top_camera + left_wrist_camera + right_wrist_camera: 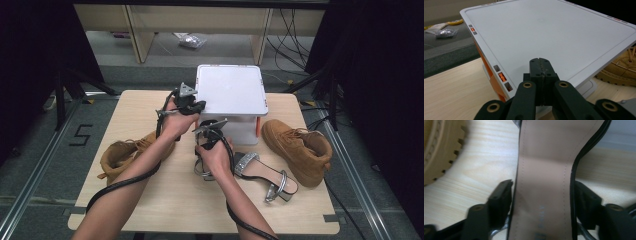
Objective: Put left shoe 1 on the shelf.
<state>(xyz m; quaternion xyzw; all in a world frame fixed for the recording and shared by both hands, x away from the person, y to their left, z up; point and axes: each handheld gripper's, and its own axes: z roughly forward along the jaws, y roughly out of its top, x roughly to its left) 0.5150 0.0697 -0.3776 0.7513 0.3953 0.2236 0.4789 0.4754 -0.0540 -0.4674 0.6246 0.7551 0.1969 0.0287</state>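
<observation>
- A sandal with a tan insole lies between the jaws of the right gripper, near the front middle of the table.
- The right gripper's jaws stand wide, one on each side of the insole; the left-hand jaw looks close against the sole's edge, but whether either pad presses on it cannot be told.
- From above, the right gripper points down at this sandal's place, just in front of the white box.
- A second sandal, with a glittery strap, lies just to the right of that hand, toward the front right of the table.
- The left gripper has its jaws pressed together with nothing between them, tips over the near edge of the box lid.
- The box stands at the middle of the far edge.
- One tan boot lies at the right edge, another tan boot at the left edge.
</observation>
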